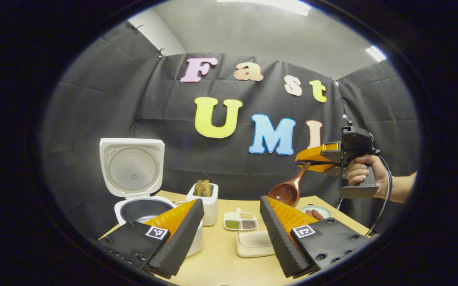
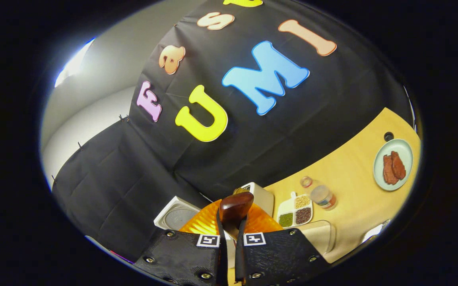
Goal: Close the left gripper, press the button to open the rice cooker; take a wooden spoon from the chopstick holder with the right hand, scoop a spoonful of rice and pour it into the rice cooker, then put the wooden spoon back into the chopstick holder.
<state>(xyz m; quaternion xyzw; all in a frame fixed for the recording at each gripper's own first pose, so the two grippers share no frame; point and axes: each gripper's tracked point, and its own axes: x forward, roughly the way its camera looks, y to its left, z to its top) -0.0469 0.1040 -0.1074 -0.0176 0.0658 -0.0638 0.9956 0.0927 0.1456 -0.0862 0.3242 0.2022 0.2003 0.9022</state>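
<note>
Spoon time: my right gripper [image 2: 231, 242] is clamping the wooden spoon [image 1: 288, 190] by its thin handle, bowl hanging above the tabletop [image 1: 217, 258]. It's looking light, stiff and smooth, so I'm gripping firmly. My left gripper [image 1: 229, 234] is sitting open beside the open rice cooker [image 1: 139, 190].

Random stuff on the tabletop [image 2: 356, 178]: a pale green plate [image 2: 393, 164] with reddish-brown pieces, a divided dish of grains [image 2: 295, 212], plus two small jars [image 2: 323, 197] beside it.
</note>
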